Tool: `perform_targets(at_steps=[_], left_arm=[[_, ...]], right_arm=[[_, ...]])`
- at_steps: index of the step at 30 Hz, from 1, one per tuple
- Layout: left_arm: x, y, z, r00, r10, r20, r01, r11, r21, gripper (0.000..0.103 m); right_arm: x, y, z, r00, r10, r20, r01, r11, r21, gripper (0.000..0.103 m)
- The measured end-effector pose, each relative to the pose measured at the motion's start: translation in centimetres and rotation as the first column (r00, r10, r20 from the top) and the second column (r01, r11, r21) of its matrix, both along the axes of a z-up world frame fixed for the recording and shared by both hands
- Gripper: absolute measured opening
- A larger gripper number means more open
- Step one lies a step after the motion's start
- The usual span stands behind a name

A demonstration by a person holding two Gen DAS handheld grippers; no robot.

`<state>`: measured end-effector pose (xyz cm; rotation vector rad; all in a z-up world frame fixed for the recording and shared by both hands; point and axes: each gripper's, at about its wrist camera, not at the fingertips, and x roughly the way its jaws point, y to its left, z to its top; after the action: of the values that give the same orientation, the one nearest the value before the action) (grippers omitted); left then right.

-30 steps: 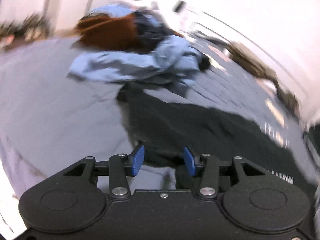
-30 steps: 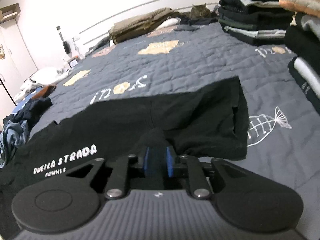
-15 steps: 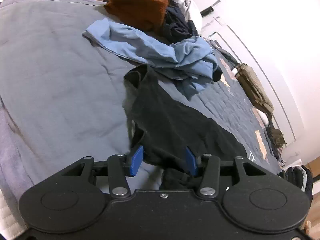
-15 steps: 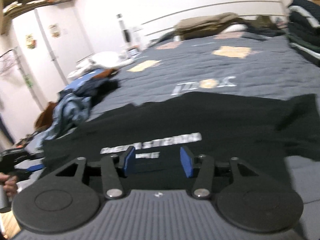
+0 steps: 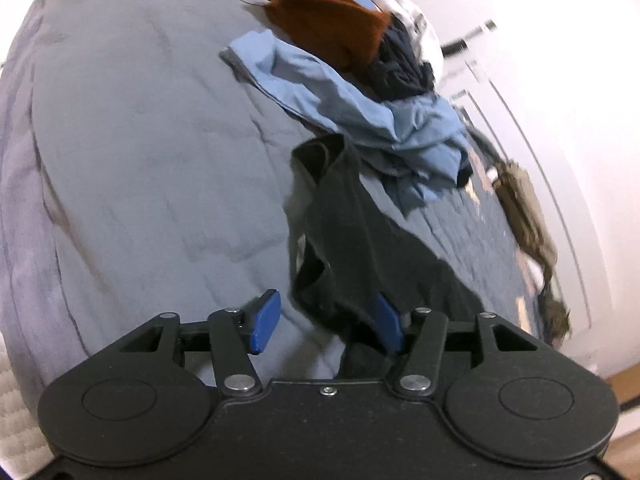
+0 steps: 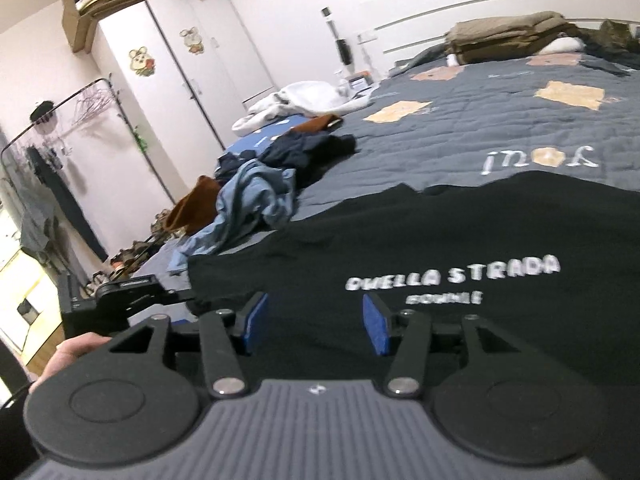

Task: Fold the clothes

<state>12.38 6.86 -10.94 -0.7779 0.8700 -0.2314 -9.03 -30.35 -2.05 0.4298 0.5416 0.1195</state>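
Bedroom, quilted grey bed [image 6: 460, 128] as work surface. Left to right: 1 unsorted heap [image 6: 256, 196] of about 4 garments (rust, navy, white, light blue), none folded; 1 black T-shirt [image 6: 460, 240] with white lettering, spread flat in the foreground, fold barely begun. Left gripper [image 5: 326, 322]: jaws opening, the shirt's bunched sleeve between them, against one pad only, not pinched. Right gripper [image 6: 312, 326]: jaws apart above the shirt, holding nothing. Remaining by my estimate: nearly everything in view.
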Motion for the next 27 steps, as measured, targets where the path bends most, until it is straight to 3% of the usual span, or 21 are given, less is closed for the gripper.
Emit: perform_targets(at_steps=[2,9,15,19,27], left_arm=[[0.2,0.0,-0.3,1.0,-0.003,-0.013,0.003,0.999,-0.037,0.053],[0.3,-0.9,-1.1,1.0,0.0,-0.005,0.0,1.0,-0.016,0.044],[0.6,-0.7,-1.5,0.999,0.033,0.004,-0.033,0.999,-0.009,0.038],[0.8,-0.4,-1.7,0.999,0.04,0.004,-0.04,0.999,0.01,0.012],[0.2,1.4,0.2,0.995,0.076,0.064,-0.076,0.997,-0.003,0.007]], right_arm=[[0.8,1.0,0.4,1.0,0.019,0.003,-0.019,1.0,0.001,0.052],[2.7,4.1,1.3,0.996,0.08,0.034,-0.08,0.997,0.015,0.057],[1.9,4.6,1.0,0.992,0.107,0.063,-0.109,0.994,0.033,0.06],[1.7,4.5,1.0,0.992,0.112,0.063,-0.116,0.991,0.064,0.061],[1.7,5.7,1.6,0.985,0.155,0.078,-0.161,0.984,0.078,0.062]])
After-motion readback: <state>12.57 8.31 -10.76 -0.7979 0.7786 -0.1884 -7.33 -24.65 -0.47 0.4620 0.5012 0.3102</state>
